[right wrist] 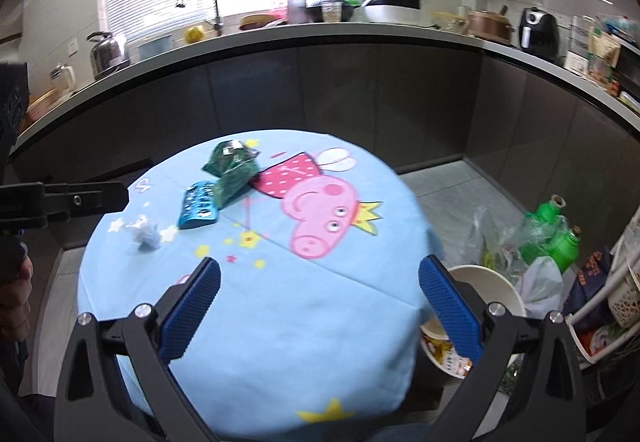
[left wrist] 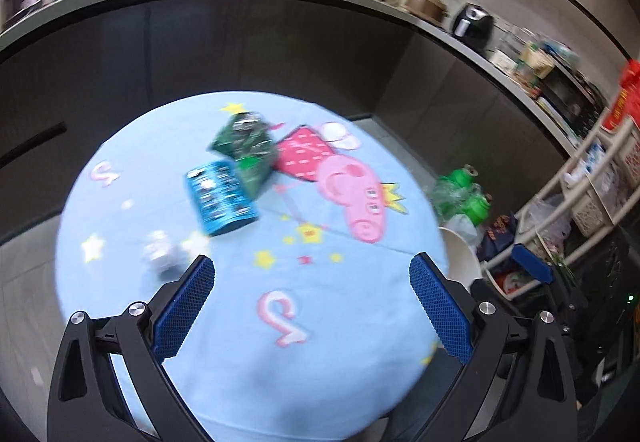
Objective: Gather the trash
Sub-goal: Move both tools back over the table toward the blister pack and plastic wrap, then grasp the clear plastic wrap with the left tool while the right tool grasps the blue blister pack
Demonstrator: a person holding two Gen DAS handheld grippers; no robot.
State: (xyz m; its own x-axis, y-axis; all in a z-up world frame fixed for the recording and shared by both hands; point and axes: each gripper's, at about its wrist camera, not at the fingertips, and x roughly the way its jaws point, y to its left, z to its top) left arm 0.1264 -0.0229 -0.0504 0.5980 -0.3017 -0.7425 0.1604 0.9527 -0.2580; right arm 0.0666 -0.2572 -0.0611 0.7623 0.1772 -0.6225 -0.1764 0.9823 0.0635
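Note:
On a round table with a light-blue cartoon cloth (left wrist: 328, 362) (right wrist: 320, 322) lie a crumpled green wrapper (left wrist: 248, 150) (right wrist: 231, 170), a blue packet (left wrist: 220, 198) (right wrist: 199, 205) and a crumpled white paper ball (left wrist: 162, 252) (right wrist: 145, 234). My left gripper (left wrist: 312, 266) hovers open over the near part of the cloth, nothing between its blue pads. My right gripper (right wrist: 320, 268) is likewise open and empty above the cloth; the left gripper's black body (right wrist: 60, 202) shows at the left edge of the right wrist view. A white bin (right wrist: 492, 290) (left wrist: 460, 254) stands beside the table at the right.
Green plastic bottles and bags (right wrist: 556, 234) (left wrist: 464, 194) lie on the floor right of the table. A white rack (left wrist: 592, 186) stands at the far right. A dark cabinet front and a cluttered kitchen counter (right wrist: 320, 30) run behind. A paper cup (right wrist: 444, 354) sits below my right finger.

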